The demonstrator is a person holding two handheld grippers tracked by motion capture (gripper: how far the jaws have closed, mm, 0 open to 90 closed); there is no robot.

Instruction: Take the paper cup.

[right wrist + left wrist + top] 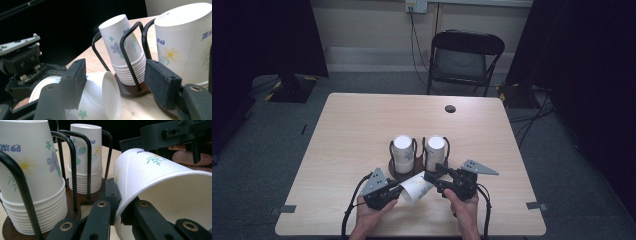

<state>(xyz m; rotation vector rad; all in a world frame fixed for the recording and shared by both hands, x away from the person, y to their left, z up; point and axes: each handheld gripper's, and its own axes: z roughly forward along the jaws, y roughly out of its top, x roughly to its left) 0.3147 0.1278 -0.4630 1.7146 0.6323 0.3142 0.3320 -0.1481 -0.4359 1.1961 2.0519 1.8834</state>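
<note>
Lying sideways, empty paper cup [414, 189] — rim clamped in left claw [396, 192], right claw [434, 181] apart.

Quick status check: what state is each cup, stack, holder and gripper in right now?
Loose paper cup: on its side, held off the table between the two grippers.
Left gripper: shut on the cup's rim wall.
Right gripper: open, jaws either side of the cup's base end.
Left cup stack: upside down, nested in its wire holder.
Right cup stack: upside down, nested likewise.
Wire holder: upright on the table.
</note>
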